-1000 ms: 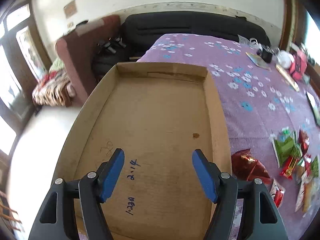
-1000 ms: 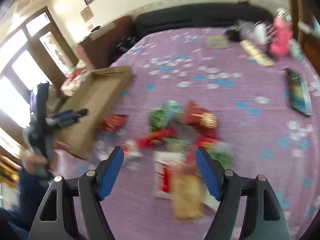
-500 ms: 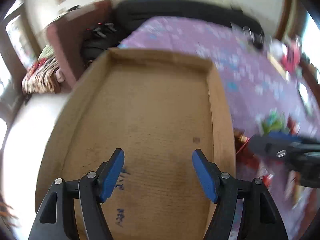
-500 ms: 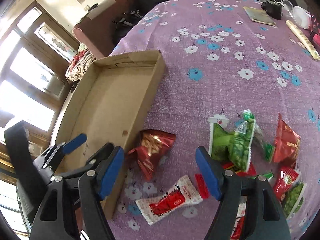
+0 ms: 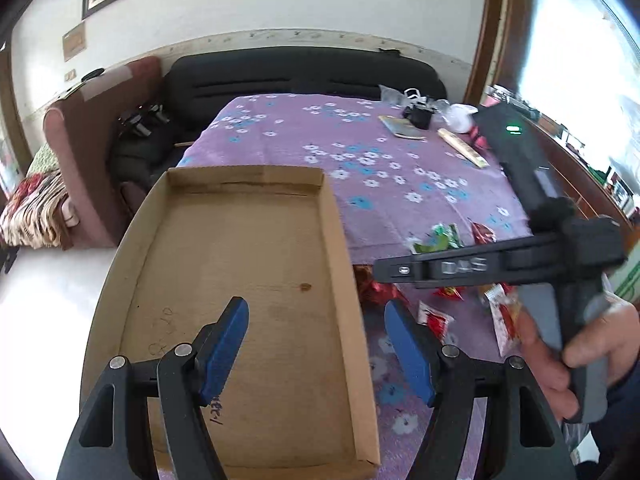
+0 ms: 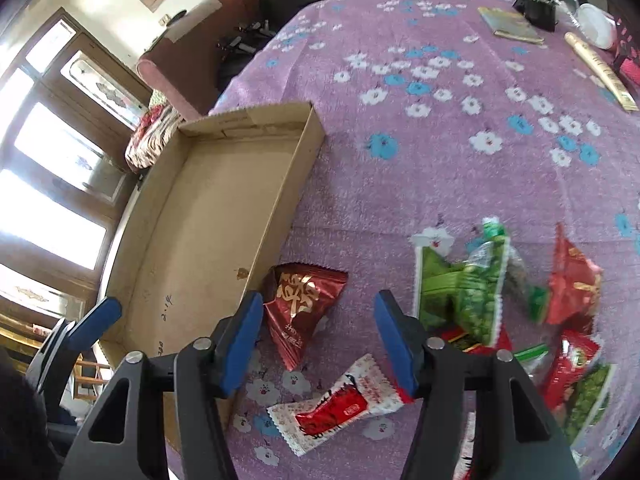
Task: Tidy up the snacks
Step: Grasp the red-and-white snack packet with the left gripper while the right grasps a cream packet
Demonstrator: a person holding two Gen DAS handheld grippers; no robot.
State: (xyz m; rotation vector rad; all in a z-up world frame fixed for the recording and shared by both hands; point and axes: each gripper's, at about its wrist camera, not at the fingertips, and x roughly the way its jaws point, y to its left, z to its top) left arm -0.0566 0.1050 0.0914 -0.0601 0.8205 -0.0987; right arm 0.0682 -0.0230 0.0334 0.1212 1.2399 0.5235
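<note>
A shallow cardboard tray [image 5: 248, 248] lies on the purple flowered cloth with nothing in it. My left gripper [image 5: 316, 308] hangs open above its right wall, holding nothing. My right gripper [image 6: 318, 304] points down at a dark red triangular snack packet [image 6: 304, 300] beside the tray [image 6: 192, 216]. Its jaws are closing with the packet between them; the left pad is at the packet's edge and the right pad stands clear. A white-and-red packet [image 6: 340, 404] lies just below. Green pea packets [image 6: 468, 292] and red packets [image 6: 572, 280] are scattered to the right.
A hand [image 5: 580, 344] holds the right tool at the right of the left wrist view. At the table's far end lie a booklet [image 6: 512, 24], a black case [image 6: 536, 8], a white bowl [image 6: 596, 24] and a long yellow box [image 6: 600, 72]. A black sofa [image 5: 296, 76] and a brown armchair [image 5: 92, 148] stand beyond.
My right gripper came down over the dark red packet and its jaws narrowed. My left gripper tilted up and shifted right across the tray; the right tool and hand came into its view.
</note>
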